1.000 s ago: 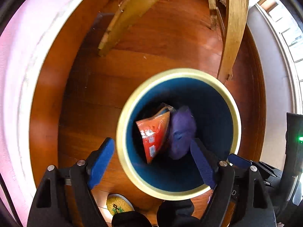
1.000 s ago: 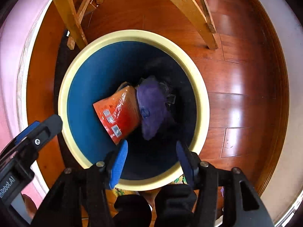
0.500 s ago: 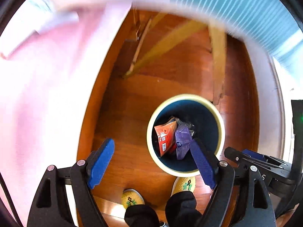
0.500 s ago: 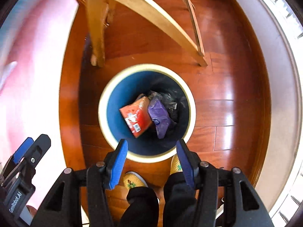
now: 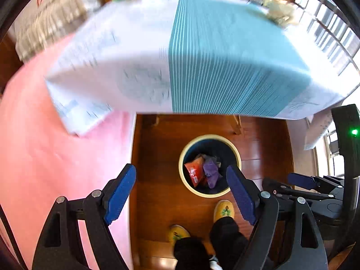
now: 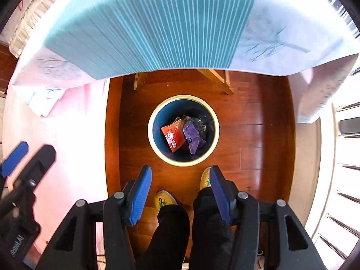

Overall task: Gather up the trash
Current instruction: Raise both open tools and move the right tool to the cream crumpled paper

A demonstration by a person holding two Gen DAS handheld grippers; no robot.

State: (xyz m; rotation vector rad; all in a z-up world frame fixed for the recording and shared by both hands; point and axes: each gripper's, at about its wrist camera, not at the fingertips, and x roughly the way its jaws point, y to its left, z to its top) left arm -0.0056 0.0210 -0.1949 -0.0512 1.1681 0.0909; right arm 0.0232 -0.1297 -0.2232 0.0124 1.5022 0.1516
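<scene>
Both grippers, left (image 5: pixel 181 191) and right (image 6: pixel 178 191), spread and empty, high over round bin (image 6: pixel 155 139) on wood floor, orange packet (image 6: pixel 173 133) and purple wrapper (image 6: pixel 191 136) inside, striped tablecloth (image 6: pixel 146 29) overhanging ahead, yellow slippers (image 6: pixel 165 199) just beside bin.

blue bin (image 6: pixel 157 121) upright on floor; orange packet (image 6: pixel 174 132), purple wrapper (image 6: pixel 192 136) inside.

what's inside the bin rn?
Inside the trash bin: an orange snack packet and a purple packet side by side, with dark crumpled wrapping behind them. Whatever lies beneath these, and the bin's bottom, is covered.
</scene>
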